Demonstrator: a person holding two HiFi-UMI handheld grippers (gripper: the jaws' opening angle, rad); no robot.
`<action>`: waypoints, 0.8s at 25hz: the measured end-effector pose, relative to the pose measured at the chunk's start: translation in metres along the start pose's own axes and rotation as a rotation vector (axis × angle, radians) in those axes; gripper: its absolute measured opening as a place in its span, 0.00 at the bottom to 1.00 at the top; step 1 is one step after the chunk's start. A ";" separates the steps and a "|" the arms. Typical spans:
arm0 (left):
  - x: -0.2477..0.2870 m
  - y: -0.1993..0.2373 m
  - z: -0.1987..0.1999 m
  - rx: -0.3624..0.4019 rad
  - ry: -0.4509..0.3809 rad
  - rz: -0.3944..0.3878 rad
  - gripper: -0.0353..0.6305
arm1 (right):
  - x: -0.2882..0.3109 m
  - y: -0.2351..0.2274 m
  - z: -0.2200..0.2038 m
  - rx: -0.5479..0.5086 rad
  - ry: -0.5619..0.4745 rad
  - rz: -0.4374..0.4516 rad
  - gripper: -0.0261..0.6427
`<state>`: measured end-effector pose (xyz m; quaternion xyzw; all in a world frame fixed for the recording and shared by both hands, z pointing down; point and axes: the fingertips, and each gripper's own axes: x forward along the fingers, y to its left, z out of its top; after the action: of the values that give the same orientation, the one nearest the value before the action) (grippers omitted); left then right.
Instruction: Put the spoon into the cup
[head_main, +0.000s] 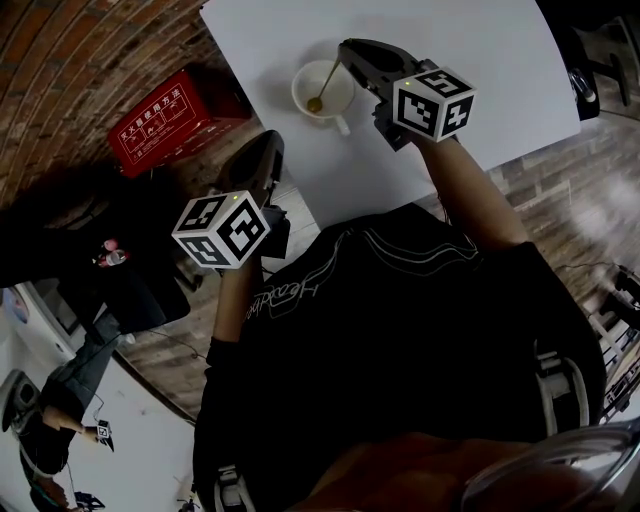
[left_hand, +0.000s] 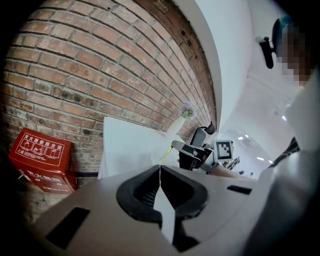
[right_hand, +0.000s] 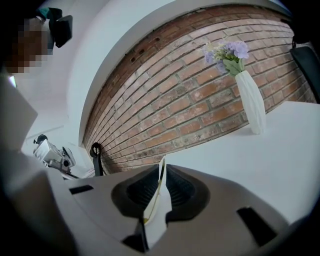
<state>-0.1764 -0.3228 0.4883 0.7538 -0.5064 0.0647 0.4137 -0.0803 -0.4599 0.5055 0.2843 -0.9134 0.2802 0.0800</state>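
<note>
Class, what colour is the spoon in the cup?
The spoon is gold, clearest in the head view.

The cup (head_main: 298, 95) stands on the table (head_main: 480, 60), near the edge closest to the person. The spoon (head_main: 326, 83) sits in the cup, bowl down, with its handle leaning out to the right. There the right gripper (head_main: 347, 52), just beside the cup, has the handle between its jaws. The left gripper (head_main: 270, 142) hangs left of the cup and nearer the person, off the table. Farther left of the cup, a fire-extinguisher box (head_main: 175, 118) sits on the floor against the brick wall (head_main: 60, 60).

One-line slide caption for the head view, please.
Right gripper grips the thin gold spoon, bowl end inside the round white cup on the white table; left gripper shut, beside the table.
</note>
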 end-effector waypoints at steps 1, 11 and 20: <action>-0.002 -0.001 -0.001 0.001 -0.001 -0.001 0.06 | -0.002 0.000 0.000 0.005 -0.006 -0.003 0.06; -0.025 -0.019 0.000 0.037 -0.025 -0.024 0.06 | -0.042 0.010 0.015 0.035 -0.068 -0.067 0.19; -0.065 -0.057 0.001 0.073 -0.099 -0.079 0.06 | -0.110 0.091 0.040 -0.022 -0.180 0.029 0.08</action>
<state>-0.1612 -0.2689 0.4224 0.7901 -0.4935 0.0297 0.3625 -0.0400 -0.3684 0.3963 0.2943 -0.9239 0.2444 -0.0033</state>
